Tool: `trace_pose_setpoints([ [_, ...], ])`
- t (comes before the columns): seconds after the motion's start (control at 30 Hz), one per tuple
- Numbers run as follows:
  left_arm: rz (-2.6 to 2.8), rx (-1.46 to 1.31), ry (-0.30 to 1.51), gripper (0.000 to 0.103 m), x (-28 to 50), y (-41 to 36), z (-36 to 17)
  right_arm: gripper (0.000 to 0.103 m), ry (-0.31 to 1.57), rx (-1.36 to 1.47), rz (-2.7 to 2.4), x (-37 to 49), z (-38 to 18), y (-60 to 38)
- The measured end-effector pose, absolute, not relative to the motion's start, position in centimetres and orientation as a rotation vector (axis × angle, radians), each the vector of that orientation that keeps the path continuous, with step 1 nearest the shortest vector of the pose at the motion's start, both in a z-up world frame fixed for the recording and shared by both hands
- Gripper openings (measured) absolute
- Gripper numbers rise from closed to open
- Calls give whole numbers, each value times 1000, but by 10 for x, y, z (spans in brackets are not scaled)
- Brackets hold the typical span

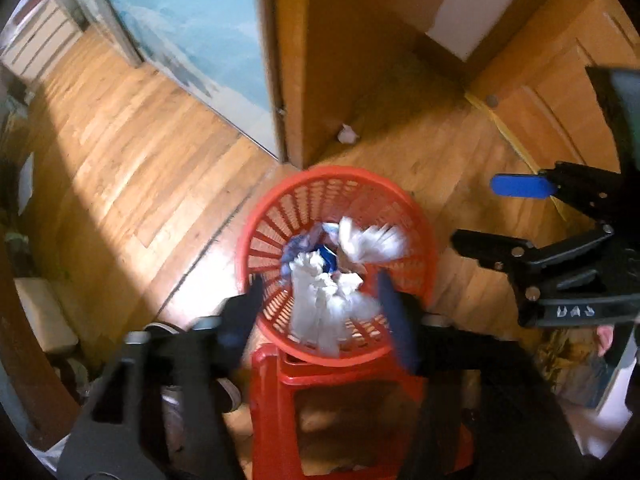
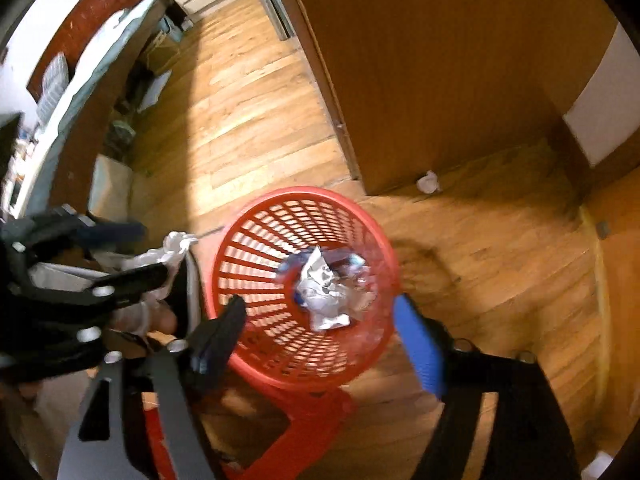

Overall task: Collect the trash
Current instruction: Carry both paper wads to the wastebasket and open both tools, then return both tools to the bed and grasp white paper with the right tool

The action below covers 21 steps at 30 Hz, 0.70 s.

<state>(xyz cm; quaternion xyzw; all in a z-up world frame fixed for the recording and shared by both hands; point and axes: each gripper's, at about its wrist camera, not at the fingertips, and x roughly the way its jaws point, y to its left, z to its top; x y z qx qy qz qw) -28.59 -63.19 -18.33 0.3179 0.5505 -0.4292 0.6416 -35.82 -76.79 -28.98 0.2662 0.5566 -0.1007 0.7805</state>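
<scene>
A red slatted waste basket [image 1: 280, 208] [image 2: 248, 236] stands on the wooden floor, with crumpled paper and blue wrappers [image 2: 324, 284] inside. In the left wrist view, my left gripper [image 1: 320, 304] is open above the basket, and a wad of white tissue [image 1: 320, 300] shows blurred between its fingers. In the right wrist view the left gripper [image 2: 132, 248] has white tissue [image 2: 172, 248] at its fingers. My right gripper [image 2: 320, 332] is open and empty over the basket; it also shows at the right of the left wrist view [image 1: 492, 216]. A small crumpled paper [image 1: 347, 133] [image 2: 428, 182] lies on the floor by the door.
A red plastic stool [image 1: 332, 400] [image 2: 304, 416] stands under the near side of the basket. A brown wooden door [image 1: 360, 60] [image 2: 440, 72] stands behind it. A blue-patterned panel [image 1: 180, 20] lies left of the door. Counters and clutter line the left side [image 2: 80, 92].
</scene>
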Motion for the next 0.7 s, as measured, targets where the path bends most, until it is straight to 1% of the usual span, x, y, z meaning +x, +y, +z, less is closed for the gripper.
trace_pose_setpoints([
  [0.07, -961, 717, 1230, 74, -281, -625, -177, 77, 1222, 561, -239, -361, -289, -773],
  [0.1, -951, 711, 1225, 75, -277, -621, -175, 77, 1222, 568, -248, -361, -287, -777],
  [0.23, -935, 659, 1251, 75, -265, -606, -165, 81, 1191, 607, -266, -357, -274, -784],
  [0.33, -944, 560, 1238, 75, -252, -587, -142, 83, 1164, 588, -225, -338, -253, -774],
  [0.37, -945, 511, 1220, 75, -245, -577, -128, 85, 1155, 574, -206, -330, -247, -768],
  [0.43, -935, 406, 1184, 75, -228, -555, -103, 87, 1125, 529, -141, -306, -226, -748],
  [0.53, -822, 235, 1035, 76, -194, -499, -55, 90, 1078, 483, -2, -258, -194, -708],
  [0.57, -753, 153, 954, 79, -179, -464, -33, 92, 1061, 477, 43, -241, -183, -695],
  [0.63, -657, 14, 864, 82, -160, -408, -8, 94, 1009, 428, 147, -196, -154, -658],
  [0.7, -577, -92, 816, 82, -144, -359, 7, 94, 957, 368, 226, -151, -125, -620],
])
